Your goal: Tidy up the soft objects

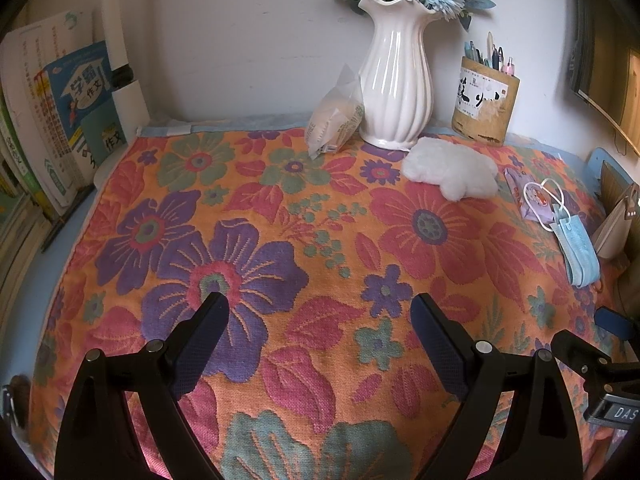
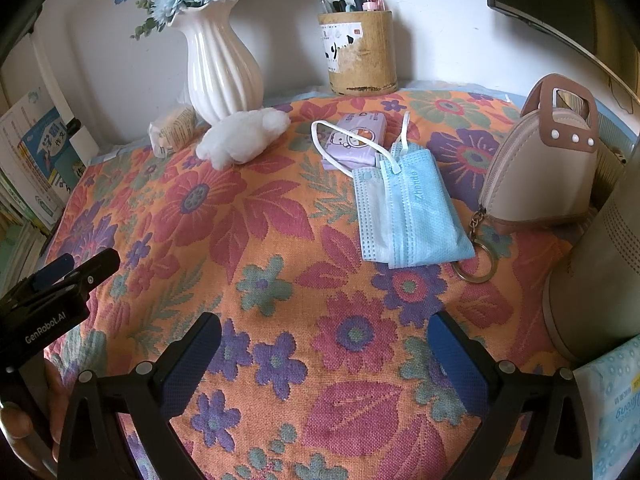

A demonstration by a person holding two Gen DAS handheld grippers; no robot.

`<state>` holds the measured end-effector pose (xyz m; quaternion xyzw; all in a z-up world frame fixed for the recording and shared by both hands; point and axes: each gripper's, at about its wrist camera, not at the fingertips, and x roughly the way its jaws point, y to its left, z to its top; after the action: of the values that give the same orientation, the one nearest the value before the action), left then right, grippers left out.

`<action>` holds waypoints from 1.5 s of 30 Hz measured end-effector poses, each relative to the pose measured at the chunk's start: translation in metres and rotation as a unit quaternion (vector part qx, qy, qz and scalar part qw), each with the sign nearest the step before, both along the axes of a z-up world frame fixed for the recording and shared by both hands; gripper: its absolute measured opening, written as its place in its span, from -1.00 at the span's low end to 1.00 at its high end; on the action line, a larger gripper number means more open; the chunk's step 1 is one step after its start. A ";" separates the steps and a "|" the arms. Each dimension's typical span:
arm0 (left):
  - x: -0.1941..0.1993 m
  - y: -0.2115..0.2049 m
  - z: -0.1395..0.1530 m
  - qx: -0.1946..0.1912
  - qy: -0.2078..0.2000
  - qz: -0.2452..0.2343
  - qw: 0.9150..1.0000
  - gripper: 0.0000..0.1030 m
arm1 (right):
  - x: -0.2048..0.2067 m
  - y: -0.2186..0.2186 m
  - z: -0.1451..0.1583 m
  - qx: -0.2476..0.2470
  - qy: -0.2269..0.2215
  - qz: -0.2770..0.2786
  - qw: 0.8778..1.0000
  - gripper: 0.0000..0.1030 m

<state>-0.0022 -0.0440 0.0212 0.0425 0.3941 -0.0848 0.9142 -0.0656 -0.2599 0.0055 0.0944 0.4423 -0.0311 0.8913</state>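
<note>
If I reach for the plush (image 2: 244,136) lying just in front of the vase (image 2: 222,68), a careless jaw could tip that vase, so I hold my 2 grippers, left (image 1: 320,320) and right (image 2: 324,340), both angled down, spread wide and empty, well short of it.

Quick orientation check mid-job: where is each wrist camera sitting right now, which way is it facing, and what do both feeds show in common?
Left wrist: sits behind the left gripper, angled down over the floral cloth toward the back wall; its open jaws show, with the right gripper's tip at the right edge.
Right wrist: sits behind the right gripper, facing the same way, further right; its open jaws show, the left gripper and a hand at lower left.
Shared: white vase, pen holder, white plush, blue masks.
</note>
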 end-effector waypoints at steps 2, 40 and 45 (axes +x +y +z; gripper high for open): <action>0.000 0.000 0.000 0.000 0.000 0.000 1.000 0.78 | 0.000 0.000 0.000 0.000 0.000 0.000 1.000 1.00; 0.088 -0.115 0.027 0.054 0.011 -0.145 0.988 0.78 | 0.053 -0.035 0.003 -0.033 0.020 -0.132 0.990 1.00; 0.111 -0.132 0.003 0.031 0.036 -0.164 0.985 0.78 | 0.056 -0.038 0.005 -0.020 -0.002 -0.125 0.992 0.84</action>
<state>0.1093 -0.1765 0.0246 0.1316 0.4165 -0.2227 0.8715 -0.0092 -0.2975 0.0106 0.1310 0.4244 -0.1513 0.8831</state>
